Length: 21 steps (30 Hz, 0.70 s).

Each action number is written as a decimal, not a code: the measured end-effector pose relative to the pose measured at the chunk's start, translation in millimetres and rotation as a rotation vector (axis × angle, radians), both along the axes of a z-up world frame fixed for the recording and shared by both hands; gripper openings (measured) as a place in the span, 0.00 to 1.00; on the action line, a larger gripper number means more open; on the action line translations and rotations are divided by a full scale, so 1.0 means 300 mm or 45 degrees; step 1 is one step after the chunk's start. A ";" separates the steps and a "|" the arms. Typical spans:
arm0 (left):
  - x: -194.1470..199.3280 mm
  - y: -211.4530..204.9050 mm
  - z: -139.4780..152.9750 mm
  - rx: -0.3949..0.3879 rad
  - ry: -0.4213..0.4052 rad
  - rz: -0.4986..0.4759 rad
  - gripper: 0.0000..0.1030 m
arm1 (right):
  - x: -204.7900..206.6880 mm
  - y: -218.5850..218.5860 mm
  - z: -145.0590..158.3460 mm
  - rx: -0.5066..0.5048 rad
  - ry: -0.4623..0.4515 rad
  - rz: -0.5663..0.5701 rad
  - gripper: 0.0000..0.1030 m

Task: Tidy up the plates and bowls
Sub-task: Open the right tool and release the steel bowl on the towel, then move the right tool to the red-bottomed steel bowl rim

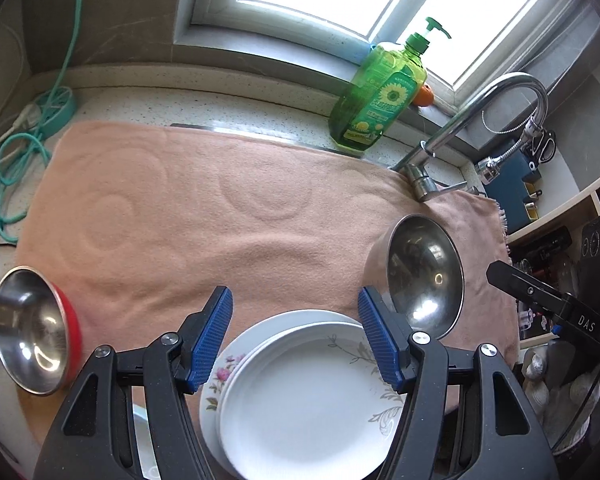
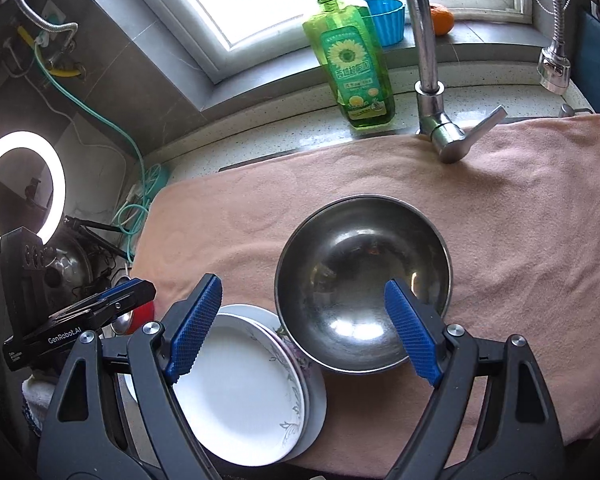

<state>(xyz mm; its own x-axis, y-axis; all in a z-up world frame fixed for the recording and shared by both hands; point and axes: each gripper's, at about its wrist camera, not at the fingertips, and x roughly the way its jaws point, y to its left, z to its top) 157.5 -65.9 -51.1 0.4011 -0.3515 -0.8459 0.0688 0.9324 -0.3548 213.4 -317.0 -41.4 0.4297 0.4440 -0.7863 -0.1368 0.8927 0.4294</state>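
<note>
Plates (image 1: 300,392) lie stacked at the near edge of the pink towel (image 1: 204,216), straight below the left claw (image 1: 296,336), whose blue pads stand released on either side of the stack's far rim and touch nothing. The steel bowl (image 2: 362,284) sits upright just beside the stack, its rim seeming to overlap the plates' edge, and lies directly ahead of the right claw (image 2: 304,328), which is also released and grasps nothing. The red-sided bowl (image 1: 36,330) rests apart at the towel's left border, nearer the left hand. Each round piece offers only its rim for a grip. Behind the dishes the towel is bare up to the tap (image 2: 432,80) and soap bottle (image 2: 352,60), leaving broad room for moving on the table (image 1: 220,100).
</note>
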 end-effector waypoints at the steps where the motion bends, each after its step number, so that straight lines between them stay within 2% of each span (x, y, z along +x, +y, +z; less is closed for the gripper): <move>1: -0.009 0.025 0.002 -0.008 0.003 0.019 0.63 | 0.000 0.021 0.004 0.007 -0.001 0.015 0.83; 11: -0.125 0.296 0.016 -0.029 -0.013 0.227 0.63 | -0.006 0.253 0.029 0.021 -0.024 0.179 0.83; 21: -0.233 0.540 -0.038 -0.034 0.028 0.419 0.63 | -0.014 0.539 0.020 0.029 -0.017 0.387 0.83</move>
<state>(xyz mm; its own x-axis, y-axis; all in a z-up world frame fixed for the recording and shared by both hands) 87.6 96.2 -62.6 0.4786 -0.2280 -0.8479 -0.2426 0.8938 -0.3773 209.1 -155.3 -35.4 0.2847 0.5710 -0.7700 -0.4019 0.8003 0.4449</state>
